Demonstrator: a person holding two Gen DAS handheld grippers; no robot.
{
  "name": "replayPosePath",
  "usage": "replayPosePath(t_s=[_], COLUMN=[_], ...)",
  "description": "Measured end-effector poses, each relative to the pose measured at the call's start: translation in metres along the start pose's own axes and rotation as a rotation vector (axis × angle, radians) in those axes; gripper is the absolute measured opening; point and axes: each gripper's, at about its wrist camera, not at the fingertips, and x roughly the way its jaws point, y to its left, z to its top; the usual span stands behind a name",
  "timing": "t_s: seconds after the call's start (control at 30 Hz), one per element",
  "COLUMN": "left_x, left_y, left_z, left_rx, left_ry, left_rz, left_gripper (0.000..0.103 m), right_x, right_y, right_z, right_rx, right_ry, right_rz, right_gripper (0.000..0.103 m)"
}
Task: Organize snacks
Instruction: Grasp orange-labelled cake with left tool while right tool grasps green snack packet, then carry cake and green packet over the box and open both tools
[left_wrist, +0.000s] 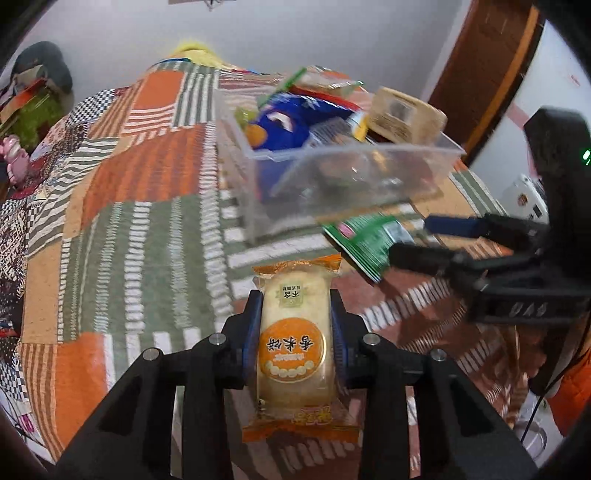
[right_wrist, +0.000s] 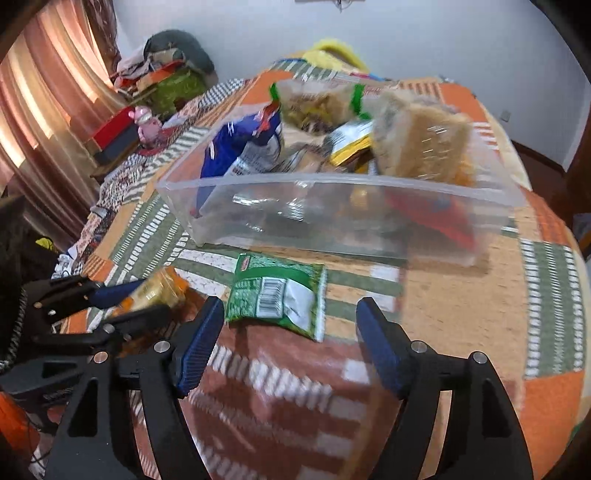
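Note:
My left gripper (left_wrist: 295, 295) is shut on an orange-and-white rice cake packet (left_wrist: 293, 332) and holds it above the patchwork cloth, short of the clear plastic bin (left_wrist: 332, 181). The bin holds several snack bags, among them a blue bag (left_wrist: 291, 125) and a tan cracker pack (left_wrist: 402, 114). My right gripper (right_wrist: 291, 314) is open and empty, just in front of a green snack packet (right_wrist: 277, 295) lying flat on the cloth before the bin (right_wrist: 332, 214). In the right wrist view the left gripper (right_wrist: 122, 302) holds the rice cake packet (right_wrist: 159, 291) at the left.
The table is covered with an orange, green and white patchwork cloth (left_wrist: 129, 206). Clutter, a pink toy (right_wrist: 147, 122) and curtains (right_wrist: 44, 110) lie beyond its far left edge. A wooden door (left_wrist: 484, 66) stands at the far right.

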Motion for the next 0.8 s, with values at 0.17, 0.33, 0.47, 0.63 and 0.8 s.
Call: replayPosePath(t_s=[0.17, 0.33, 0.47, 0.63, 0.8], left_x=[0.003, 0.006, 0.005, -0.006, -0.024], left_y=[0.01, 0.012, 0.008, -0.003, -0.019], left_z=[0.007, 0.01, 0.012, 0.021, 0.038], left_rx=[-0.023, -0.037, -0.039, -0.03, -0.009], left_ry=[-0.018, -0.02, -0.028, -0.061, -0.125], left_rz=[-0.002, -0.01, -0.017, -0.035, -0.043], left_gripper=[0.034, 0.034, 0.034, 0.034, 0.034], right_x=[0.024, 0.026, 0.018, 0.0, -0.028], right_y=[0.012, 0.015, 0.007, -0.001, -0.017], right_z=[0.003, 0.004, 0.002, -0.005, -0.005], right_rx=[-0.033, -0.061, -0.049, -0.055, -0.045], right_ry=[0.044, 0.019, -0.001, -0.028, -0.087], right_rz=[0.006, -0.031, -0.005, -0.002, -0.019], right_gripper=[0.072, 0.052, 0.04, 0.039, 0.039])
